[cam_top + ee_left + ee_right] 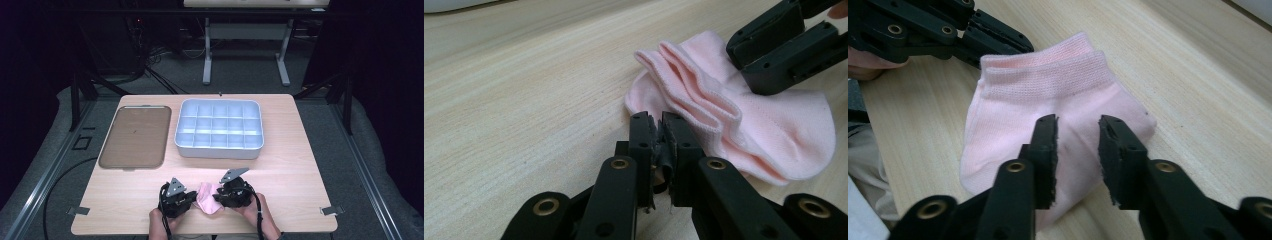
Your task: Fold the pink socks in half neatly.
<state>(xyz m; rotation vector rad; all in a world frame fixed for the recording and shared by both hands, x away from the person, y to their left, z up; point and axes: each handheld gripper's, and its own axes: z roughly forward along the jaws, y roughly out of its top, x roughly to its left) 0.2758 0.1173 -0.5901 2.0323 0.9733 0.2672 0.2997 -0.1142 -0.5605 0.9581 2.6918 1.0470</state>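
A pink ankle sock [207, 195] lies flat on the wooden table near its front edge, between the two grippers. In the left gripper view the sock [774, 115] has its ribbed cuff folded in layers. My left gripper [658, 120] is shut, its tips right at the sock's edge; no fabric shows between the jaws. From the right gripper view, that left gripper [1023, 47] touches the cuff end of the sock [1048, 85]. My right gripper [1078, 122] hovers over the sock's toe end with its jaws apart, pressing on nothing.
A white tray with several compartments [219, 147] stands at the back middle of the table. A flat brown tray [134, 136] lies to its left. The person's hands hold both grippers at the front edge.
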